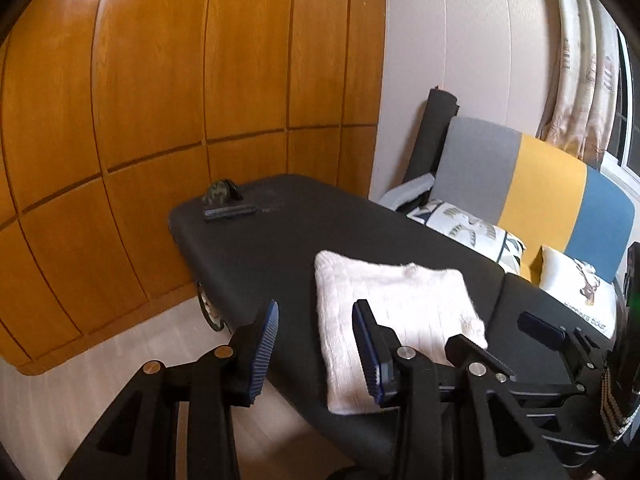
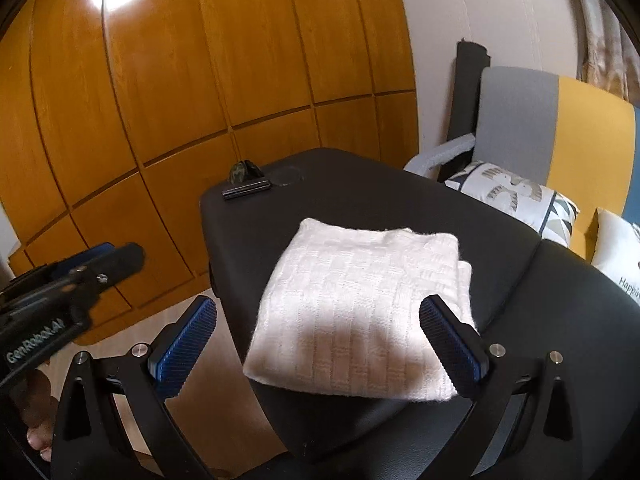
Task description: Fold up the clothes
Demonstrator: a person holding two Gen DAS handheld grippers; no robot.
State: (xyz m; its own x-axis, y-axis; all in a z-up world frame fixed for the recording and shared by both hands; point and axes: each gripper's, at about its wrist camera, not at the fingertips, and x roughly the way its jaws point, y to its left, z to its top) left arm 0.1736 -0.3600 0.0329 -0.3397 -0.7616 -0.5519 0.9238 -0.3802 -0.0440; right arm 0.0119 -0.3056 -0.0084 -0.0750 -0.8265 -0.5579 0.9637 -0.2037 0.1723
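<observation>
Both cameras sit just behind their own tool fingers, above the near end of the black worktop (image 1: pixel 280 232), looking down its length toward the wooden wardrobe (image 1: pixel 160 80). The left view stands off toward 8 o'clock; the right one hangs closer over the folded white sweater (image 2: pixel 360 300). They share worktop, sweater, wardrobe, and the sofa (image 2: pixel 560 128) at 2 o'clock.

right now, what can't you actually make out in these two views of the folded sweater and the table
- Folded white sweater: its near right corner is hidden behind the right gripper finger in the right wrist view; the left gripper finger covers its near edge in the left wrist view.
- Small dark objects at the table's far end: too small to identify in either view.
- Cushion: its lettering is cut off by the right wrist view's edge.
</observation>
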